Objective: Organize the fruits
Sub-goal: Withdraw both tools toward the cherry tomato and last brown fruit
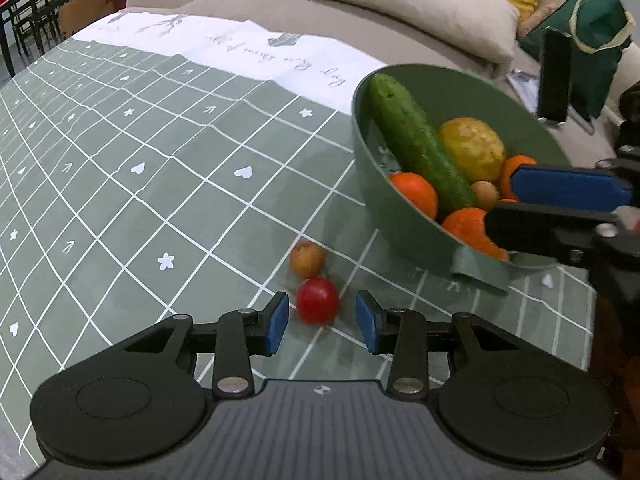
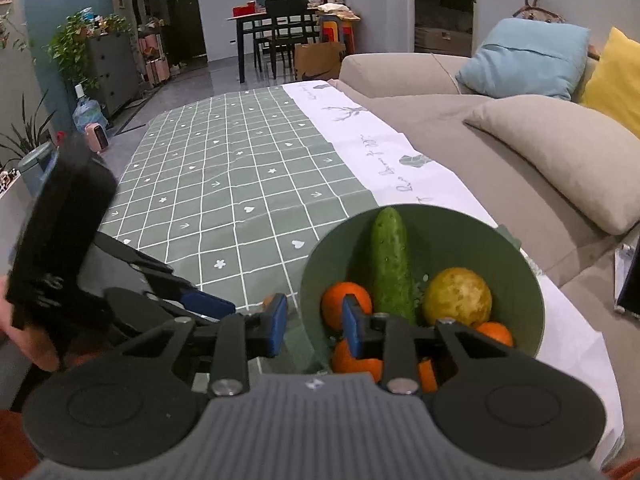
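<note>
A green bowl [image 1: 372, 168] stands on the checked tablecloth and holds a cucumber [image 1: 416, 140], a yellow-green round fruit [image 1: 472, 148], several oranges [image 1: 414, 192] and a small brown fruit [image 1: 485, 194]. A red cherry tomato [image 1: 318, 300] and a small brown fruit [image 1: 307, 259] lie on the cloth left of the bowl. My left gripper [image 1: 322, 322] is open, its pads either side of the tomato, not touching it. My right gripper [image 2: 314, 322] is open, straddling the bowl's near rim [image 2: 310, 304]; it shows in the left wrist view [image 1: 560, 200].
The table [image 1: 120, 160] has a green grid cloth with a white band at the sofa side. A beige sofa [image 2: 500, 152] with cushions runs along the far edge. A dark green bag [image 1: 588, 40] sits at the right. A dining table with chairs [image 2: 280, 28] stands far back.
</note>
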Motion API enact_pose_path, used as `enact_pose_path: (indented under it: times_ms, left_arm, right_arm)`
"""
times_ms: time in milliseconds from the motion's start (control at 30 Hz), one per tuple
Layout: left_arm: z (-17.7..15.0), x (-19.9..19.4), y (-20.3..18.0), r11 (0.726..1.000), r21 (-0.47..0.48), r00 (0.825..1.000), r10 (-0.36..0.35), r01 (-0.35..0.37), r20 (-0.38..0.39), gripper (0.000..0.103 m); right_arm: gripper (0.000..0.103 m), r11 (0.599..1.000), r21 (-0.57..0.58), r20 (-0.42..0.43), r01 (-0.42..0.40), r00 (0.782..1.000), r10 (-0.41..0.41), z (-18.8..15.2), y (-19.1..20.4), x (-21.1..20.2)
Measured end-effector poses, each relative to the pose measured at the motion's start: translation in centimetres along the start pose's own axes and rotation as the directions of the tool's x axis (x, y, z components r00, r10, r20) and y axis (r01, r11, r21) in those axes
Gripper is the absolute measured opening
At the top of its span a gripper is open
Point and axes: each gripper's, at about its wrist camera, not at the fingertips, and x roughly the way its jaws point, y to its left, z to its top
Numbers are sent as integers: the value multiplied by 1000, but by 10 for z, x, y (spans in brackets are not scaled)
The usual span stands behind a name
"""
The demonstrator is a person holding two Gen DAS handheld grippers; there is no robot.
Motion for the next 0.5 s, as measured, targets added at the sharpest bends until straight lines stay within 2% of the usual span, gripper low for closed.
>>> enact_pose_path:
  times_ms: [133, 267, 333, 500]
  left_arm:
    - [2, 11, 1, 1000, -3, 1000, 2, -2, -29, 46]
    - [3, 19, 1, 1000, -7, 998, 4, -5, -56, 33]
    - [2, 19, 2, 1000, -14, 999, -2, 1, -50, 29]
    - [-1, 11, 10, 999, -36, 1000, 2, -3, -30, 28]
  right_arm:
    - [26, 1000, -15, -10, -11, 1000, 11, 2, -2, 7]
    - [27, 999, -20, -23, -26, 999, 26, 3, -4, 13]
    - [27, 999, -26, -26, -29, 999, 28, 3, -4, 15]
    - [27, 998, -49, -32, -45, 999, 43, 6, -2, 20]
